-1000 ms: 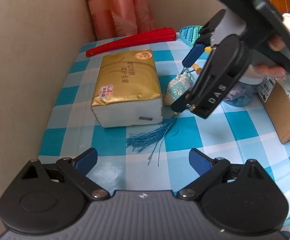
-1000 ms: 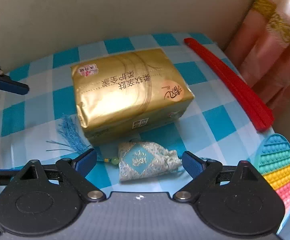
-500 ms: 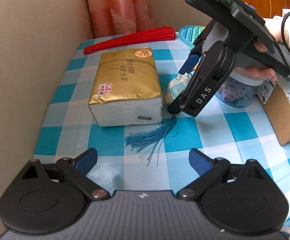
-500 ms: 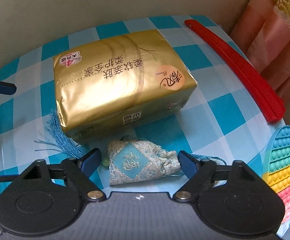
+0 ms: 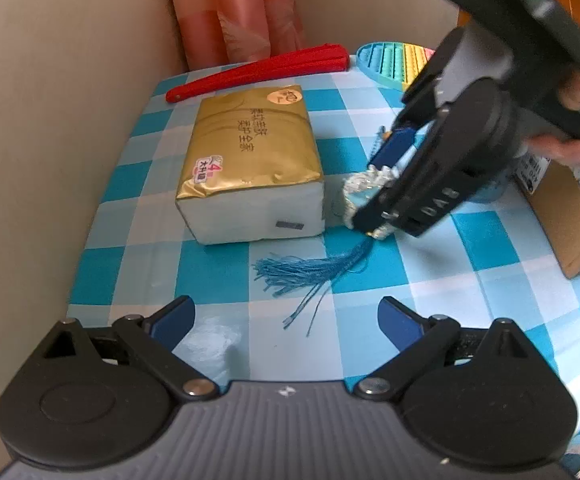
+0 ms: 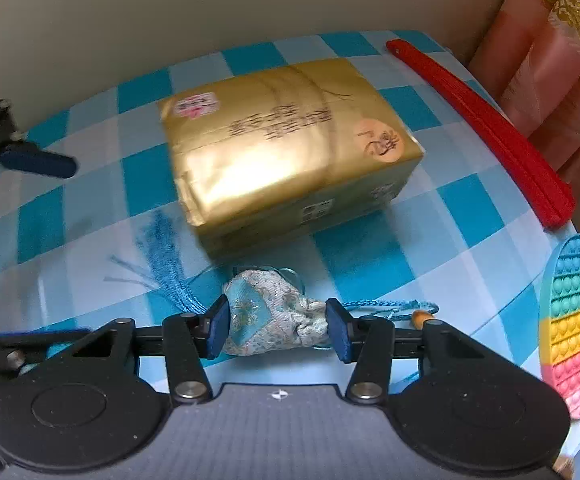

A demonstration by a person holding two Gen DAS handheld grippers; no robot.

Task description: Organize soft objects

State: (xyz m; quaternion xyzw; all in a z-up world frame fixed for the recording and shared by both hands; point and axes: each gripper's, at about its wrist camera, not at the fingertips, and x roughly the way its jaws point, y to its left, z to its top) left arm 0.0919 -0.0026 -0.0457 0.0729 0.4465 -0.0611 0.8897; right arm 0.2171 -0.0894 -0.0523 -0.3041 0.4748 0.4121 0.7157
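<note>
So on the far left in the left wrist view there's just the beige wall, then the blue-and-white checkered tablecloth point(image 5: 217, 276) starts. The left gripper point(image 5: 285, 316) sits low over the near edge with its blue pads spread wide apart and nothing between them. Next over is the gold tissue pack point(image 5: 249, 148) lying flat, with a closed red folding fan point(image 5: 261, 70) behind it near the pink curtain point(image 5: 233, 12). Just right of the pack is the little embroidered sachet point(image 5: 360, 190), close beside the pack's end, with its blue tassel point(image 5: 310, 270) trailing out on the cloth toward the left gripper. The right gripper point(image 6: 277, 330) has its two pads pressed against the sachet point(image 6: 273, 320) from both sides, closed down about to the pouch's width, and the pouch looks a bit bunched; it's hard to tell if it's resting on the cloth or slightly off it. Its braided cord point(image 6: 386, 306) runs off to the right. Further right there's a rainbow pop-it mat point(image 6: 578, 320) at the table edge, and a cardboard box point(image 5: 566, 216) in the left view.
</note>
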